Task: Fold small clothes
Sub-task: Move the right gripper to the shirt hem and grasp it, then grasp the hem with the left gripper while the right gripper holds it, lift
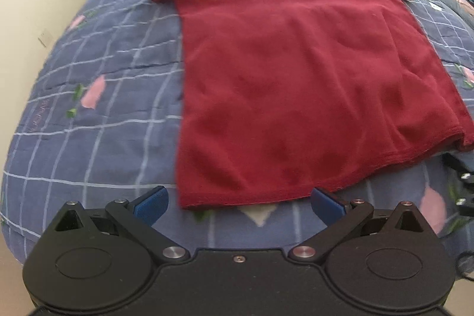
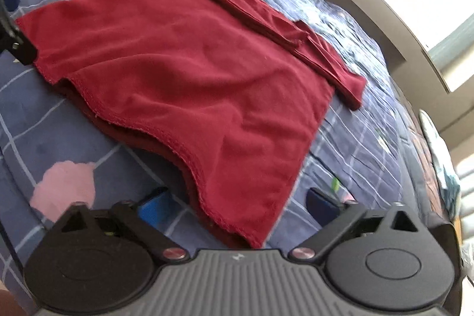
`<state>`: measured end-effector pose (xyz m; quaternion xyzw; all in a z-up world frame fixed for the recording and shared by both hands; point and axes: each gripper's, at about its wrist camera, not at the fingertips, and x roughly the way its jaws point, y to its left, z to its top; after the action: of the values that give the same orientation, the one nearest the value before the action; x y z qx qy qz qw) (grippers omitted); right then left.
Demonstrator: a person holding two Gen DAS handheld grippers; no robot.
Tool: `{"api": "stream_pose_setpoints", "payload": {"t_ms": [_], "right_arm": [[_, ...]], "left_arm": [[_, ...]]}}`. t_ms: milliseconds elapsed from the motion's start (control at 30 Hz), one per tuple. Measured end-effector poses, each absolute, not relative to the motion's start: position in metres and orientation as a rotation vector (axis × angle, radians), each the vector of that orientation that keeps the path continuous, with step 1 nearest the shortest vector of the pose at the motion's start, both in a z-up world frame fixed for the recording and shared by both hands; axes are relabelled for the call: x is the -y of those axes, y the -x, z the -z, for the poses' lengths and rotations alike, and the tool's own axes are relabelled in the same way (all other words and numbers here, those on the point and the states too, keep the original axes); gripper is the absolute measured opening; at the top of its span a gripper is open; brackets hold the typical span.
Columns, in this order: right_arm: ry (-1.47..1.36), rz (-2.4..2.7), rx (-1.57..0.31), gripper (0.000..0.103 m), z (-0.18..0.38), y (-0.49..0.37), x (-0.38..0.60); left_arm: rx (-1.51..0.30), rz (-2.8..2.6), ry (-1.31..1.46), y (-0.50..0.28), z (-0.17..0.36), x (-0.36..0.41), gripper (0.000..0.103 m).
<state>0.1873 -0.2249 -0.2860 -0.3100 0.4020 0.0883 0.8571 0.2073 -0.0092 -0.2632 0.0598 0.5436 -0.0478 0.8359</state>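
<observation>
Shirt [image 1: 296, 79], dark red, lies flat on the bed [image 1: 89, 79], hem near, sleeves folded across the far end. One side looks already folded in, so the hem shows doubled layers at the right corner.

Risks, as a guess:
- Layers at the right hem corner are offset and wavy. A pinch there could catch only the top layer, and the fold would come apart on lifting.
- Soft quilt under the shirt. A tool tip pressed low may grab bed cover along with cloth and drag it.
- Two corners lifted unevenly would skew the fold and shift the sleeves at the far end.
- Frames are blurred, so exact tip-to-cloth clearance is hard to judge.

Left tool [image 1: 239, 202]: jaws spread wide, nothing held. It sits at the near left hem corner; the corner lies between the blue pads [image 1: 151, 205], apparently just over or short of the edge, contact cannot be told.

Right tool [image 2: 240, 205]: jaws also spread wide, nothing gripped. The near right hem corner runs in between its fingers [image 2: 154, 208] toward the tool body and looks to rest on or just above it; contact uncertain. Part of the left tool shows at the left edge of the right wrist view, by the other hem corner.
</observation>
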Motion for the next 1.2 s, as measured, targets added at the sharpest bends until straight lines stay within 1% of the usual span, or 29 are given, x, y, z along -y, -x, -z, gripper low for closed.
{"api": "stream_pose_setpoints", "payload": {"t_ms": [33,67,100,133,167,233,267,300,333,500,667,833,1067,1100,1200], "right_arm": [[0.643,-0.194,-0.837,0.080,0.286,-0.188,0.225],[0.638,-0.201,-0.829,0.076,0.285,-0.188,0.224],[0.637,-0.210,-0.823,0.065,0.284,-0.189,0.223],[0.632,-0.221,-0.815,0.049,0.283,-0.188,0.222],[0.618,-0.230,-0.809,0.043,0.280,-0.189,0.222],[0.590,-0.247,-0.805,0.024,0.275,-0.189,0.222],[0.575,-0.256,-0.802,0.019,0.272,-0.190,0.222],[0.561,-0.265,-0.803,0.010,0.269,-0.190,0.221],[0.543,-0.276,-0.807,0.008,0.266,-0.191,0.222],[0.431,-0.308,-0.827,0.006,0.246,-0.200,0.225],[0.322,-0.316,-0.832,0.006,0.226,-0.214,0.233],[0.270,-0.322,-0.820,0.006,0.214,-0.223,0.239],[0.263,-0.328,-0.795,0.006,0.203,-0.221,0.242],[0.265,-0.328,-0.794,0.006,0.203,-0.220,0.243],[0.271,-0.326,-0.794,0.006,0.205,-0.216,0.245]], "left_arm": [[-1.156,0.108,-0.118,-0.209,0.262,0.012,0.102],[-1.159,0.113,-0.112,-0.210,0.261,0.014,0.102],[-1.158,0.117,-0.109,-0.211,0.260,0.016,0.102],[-1.153,0.121,-0.108,-0.211,0.259,0.018,0.102],[-1.147,0.123,-0.109,-0.212,0.258,0.020,0.102],[-1.138,0.130,-0.121,-0.213,0.257,0.023,0.102],[-1.136,0.133,-0.127,-0.214,0.256,0.024,0.102],[-1.136,0.136,-0.133,-0.214,0.257,0.025,0.102],[-1.136,0.138,-0.140,-0.215,0.257,0.025,0.102],[-1.117,0.171,-0.166,-0.210,0.258,0.026,0.102],[-1.047,0.262,-0.257,-0.190,0.259,0.038,0.102],[-0.991,0.295,-0.362,-0.179,0.269,0.058,0.102],[-0.937,0.202,-0.472,-0.194,0.290,0.062,0.102],[-0.925,0.186,-0.481,-0.195,0.289,0.059,0.101],[-0.890,0.147,-0.521,-0.200,0.287,0.047,0.089]]}}
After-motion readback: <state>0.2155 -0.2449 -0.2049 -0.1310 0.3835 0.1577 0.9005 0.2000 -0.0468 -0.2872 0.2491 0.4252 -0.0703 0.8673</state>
